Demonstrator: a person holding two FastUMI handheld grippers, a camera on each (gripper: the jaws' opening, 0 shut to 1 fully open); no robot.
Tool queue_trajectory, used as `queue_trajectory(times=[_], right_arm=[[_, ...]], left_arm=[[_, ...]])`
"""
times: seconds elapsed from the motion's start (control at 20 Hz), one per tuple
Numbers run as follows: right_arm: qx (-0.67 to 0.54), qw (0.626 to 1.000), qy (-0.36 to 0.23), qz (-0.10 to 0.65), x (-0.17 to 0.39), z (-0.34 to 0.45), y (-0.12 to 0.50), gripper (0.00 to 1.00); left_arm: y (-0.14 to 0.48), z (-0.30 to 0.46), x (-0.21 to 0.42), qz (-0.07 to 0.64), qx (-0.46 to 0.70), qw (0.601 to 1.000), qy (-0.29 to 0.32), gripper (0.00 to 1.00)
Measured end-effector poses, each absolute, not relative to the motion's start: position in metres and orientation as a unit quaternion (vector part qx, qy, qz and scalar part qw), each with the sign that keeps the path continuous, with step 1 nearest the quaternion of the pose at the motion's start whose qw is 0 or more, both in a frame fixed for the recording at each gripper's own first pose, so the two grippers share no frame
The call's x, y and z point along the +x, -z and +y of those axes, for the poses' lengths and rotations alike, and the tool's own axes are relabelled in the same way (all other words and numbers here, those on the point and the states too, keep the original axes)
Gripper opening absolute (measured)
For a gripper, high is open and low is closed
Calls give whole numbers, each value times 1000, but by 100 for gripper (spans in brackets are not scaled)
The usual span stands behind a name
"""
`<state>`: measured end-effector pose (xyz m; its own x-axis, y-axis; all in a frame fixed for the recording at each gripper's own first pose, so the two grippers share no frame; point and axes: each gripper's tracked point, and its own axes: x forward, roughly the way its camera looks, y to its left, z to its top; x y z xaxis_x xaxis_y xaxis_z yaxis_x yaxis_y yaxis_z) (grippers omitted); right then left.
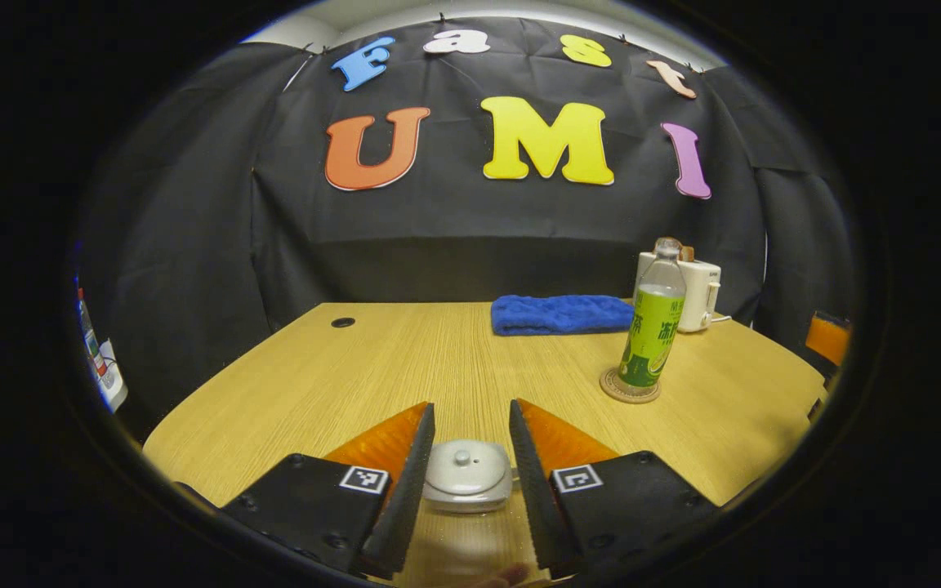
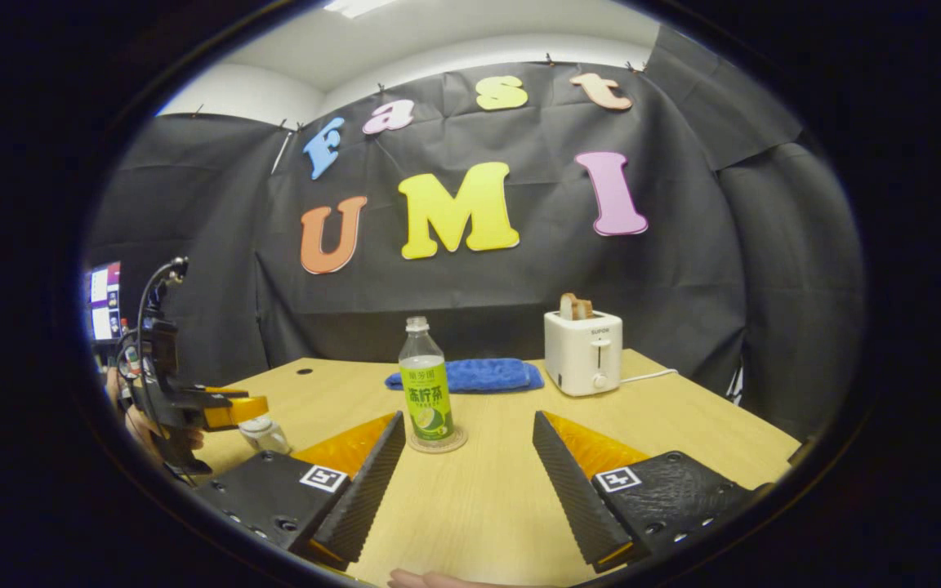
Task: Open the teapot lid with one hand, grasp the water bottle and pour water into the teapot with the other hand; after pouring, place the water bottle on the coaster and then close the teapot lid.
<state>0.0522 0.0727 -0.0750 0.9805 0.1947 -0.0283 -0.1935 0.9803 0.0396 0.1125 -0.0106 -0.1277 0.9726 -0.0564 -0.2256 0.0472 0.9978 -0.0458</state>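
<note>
Left gripper view, left claw (image 1: 470, 425) apart astride lidded teapot (image 1: 468, 475), water bottle (image 1: 652, 331) upright on coaster (image 1: 629, 387), right claw (image 2: 468, 437) apart.

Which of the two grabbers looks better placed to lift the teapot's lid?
Left, I'd say. The left gripper is open with the teapot lid between its fingers. The right gripper faces the water bottle.

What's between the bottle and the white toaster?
Nothing but bare table. In the right gripper view, the bottle and the toaster stand apart; the blue towel lies farther back.
</note>
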Motion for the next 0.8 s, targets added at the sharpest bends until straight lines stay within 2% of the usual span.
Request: queue_trajectory(times=[0.2,0.4,0.8], right_arm=[[23,995,-98,13,46,72,67,94],[19,995,-101,7,35,70,55,94],[6,999,-47,21,1,47,33,94]], left_arm=[[96,-8,97,96,-36,995,10,81],[56,-5,73,71,-52,996,3,92],[24,-24,18,53,-39,997,28,93]])
